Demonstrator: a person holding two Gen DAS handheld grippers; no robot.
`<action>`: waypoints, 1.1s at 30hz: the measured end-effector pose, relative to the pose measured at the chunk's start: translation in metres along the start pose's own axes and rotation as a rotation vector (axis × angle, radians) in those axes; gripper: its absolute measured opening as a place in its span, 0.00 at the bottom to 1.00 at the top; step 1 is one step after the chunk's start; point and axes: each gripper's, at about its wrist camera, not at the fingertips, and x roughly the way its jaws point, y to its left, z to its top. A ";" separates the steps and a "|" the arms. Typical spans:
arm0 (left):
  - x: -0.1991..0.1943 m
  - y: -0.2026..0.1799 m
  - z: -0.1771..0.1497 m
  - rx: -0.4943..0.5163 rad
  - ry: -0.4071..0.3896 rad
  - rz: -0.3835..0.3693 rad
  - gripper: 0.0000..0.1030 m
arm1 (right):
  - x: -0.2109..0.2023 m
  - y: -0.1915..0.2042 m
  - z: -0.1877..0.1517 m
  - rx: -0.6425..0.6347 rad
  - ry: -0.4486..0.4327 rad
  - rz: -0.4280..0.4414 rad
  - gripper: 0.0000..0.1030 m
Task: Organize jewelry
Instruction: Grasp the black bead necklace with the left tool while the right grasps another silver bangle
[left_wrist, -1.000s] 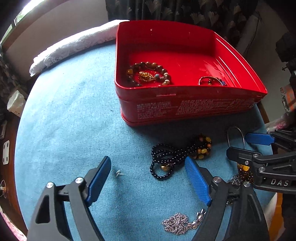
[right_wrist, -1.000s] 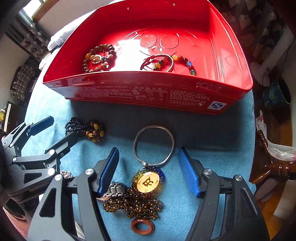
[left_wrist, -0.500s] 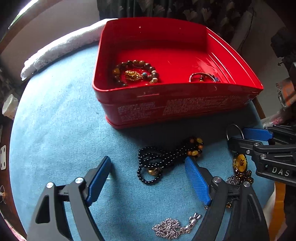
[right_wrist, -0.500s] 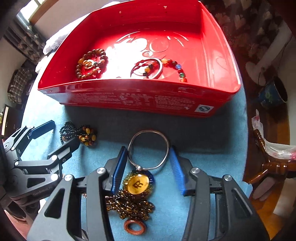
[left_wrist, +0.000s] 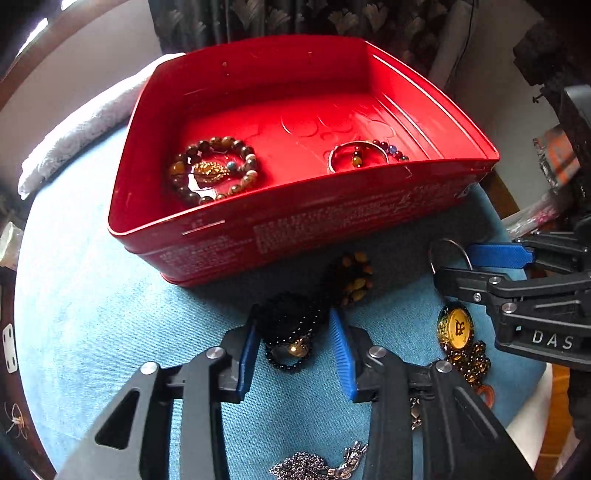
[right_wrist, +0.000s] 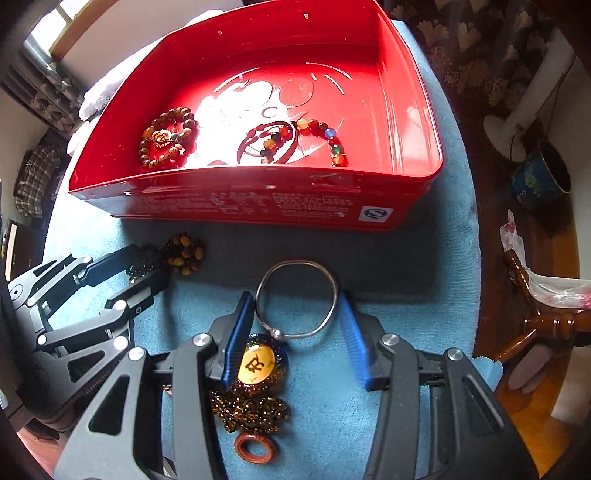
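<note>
- Left wrist view looks into a red tin (left_wrist: 229, 236) with two brown-beaded things on its floor: a brown bead bracelet (left_wrist: 212, 170) with a gold charm at the left, and a silver ring (left_wrist: 358, 157) lying over a string of coloured beads (right_wrist: 325, 138) at the right.
- Outside the tin, near its front wall, a black bead necklace (left_wrist: 291, 325) with an amber bead cluster at one end lies on the counter; the left gripper (left_wrist: 295, 354) has its jaws narrowed around the black coil, the blue pads touching or nearly touching it, and whether they grip it I cannot tell.
- The right gripper (right_wrist: 295, 332) has its jaws part-open on either side of a silver bangle (right_wrist: 297, 299), close to the wire; contact I cannot tell.
- Touching the bangle's clasp is a gold pendant (right_wrist: 256, 365) on a heap of small brown beads, with a brown ring (right_wrist: 255, 446) below it.
- A silver chain (left_wrist: 317, 467) lies at the near edge.
- The counter (left_wrist: 92, 295) wears a blue cloth; a white towel (left_wrist: 85, 125) lies behind the tin, and dark patterned curtains (left_wrist: 295, 18) hang beyond.
</note>
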 end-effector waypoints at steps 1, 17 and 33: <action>-0.001 0.002 -0.001 -0.009 -0.003 -0.002 0.31 | 0.000 -0.001 0.000 -0.001 0.000 0.001 0.44; -0.014 0.012 -0.017 -0.011 0.002 -0.020 0.48 | 0.004 0.016 0.000 -0.015 0.010 -0.001 0.44; -0.006 0.004 -0.013 -0.008 -0.007 -0.038 0.15 | 0.007 0.022 0.001 -0.027 0.014 -0.008 0.44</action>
